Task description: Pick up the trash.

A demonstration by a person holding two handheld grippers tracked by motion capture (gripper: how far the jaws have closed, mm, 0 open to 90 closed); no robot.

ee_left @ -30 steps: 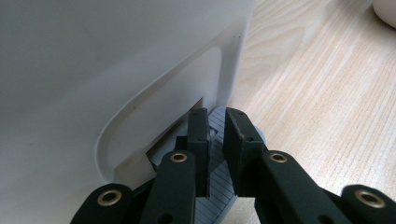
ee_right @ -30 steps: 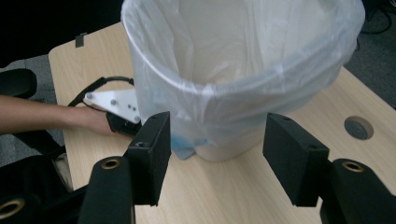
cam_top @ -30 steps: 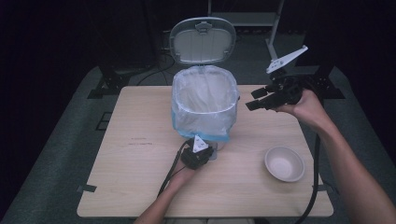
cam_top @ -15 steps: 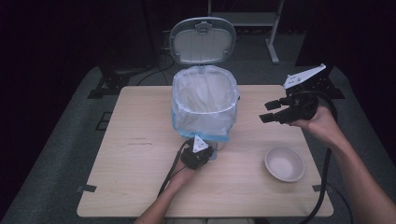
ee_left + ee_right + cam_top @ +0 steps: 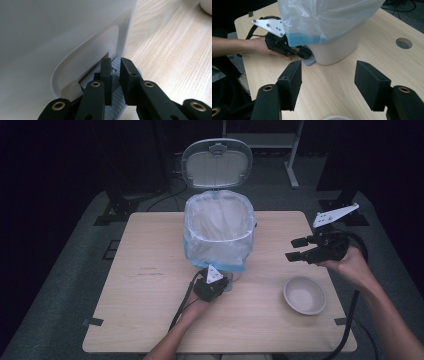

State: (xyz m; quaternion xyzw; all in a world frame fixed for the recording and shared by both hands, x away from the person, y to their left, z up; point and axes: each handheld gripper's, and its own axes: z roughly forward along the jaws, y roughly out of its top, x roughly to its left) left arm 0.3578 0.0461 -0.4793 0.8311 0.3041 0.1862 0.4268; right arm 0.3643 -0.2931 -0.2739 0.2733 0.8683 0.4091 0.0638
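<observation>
A white pedal bin (image 5: 217, 227) with a clear plastic liner stands mid-table, its lid (image 5: 216, 164) raised. My left gripper (image 5: 222, 284) sits low at the bin's front base. Its jaws are shut, and their tips (image 5: 115, 61) rest on the grey ribbed pedal (image 5: 116, 102). The right gripper view also shows that left gripper (image 5: 305, 53) on the pedal (image 5: 310, 60), under the liner's blue hem. My right gripper (image 5: 293, 249) hovers above the table's right side, open and holding nothing, its jaws (image 5: 327, 72) pointing toward the bin.
A pale empty bowl (image 5: 304, 295) sits on the wooden table (image 5: 145, 285) near the front right, just below my right hand. The table has a round cable hole (image 5: 403, 43) beyond the bin. Cables trail off the front edge. Dark floor surrounds the table.
My right gripper has drawn away from the bin's rim, moving right and back toward the person, and stays open. The left gripper and lid have not moved.
</observation>
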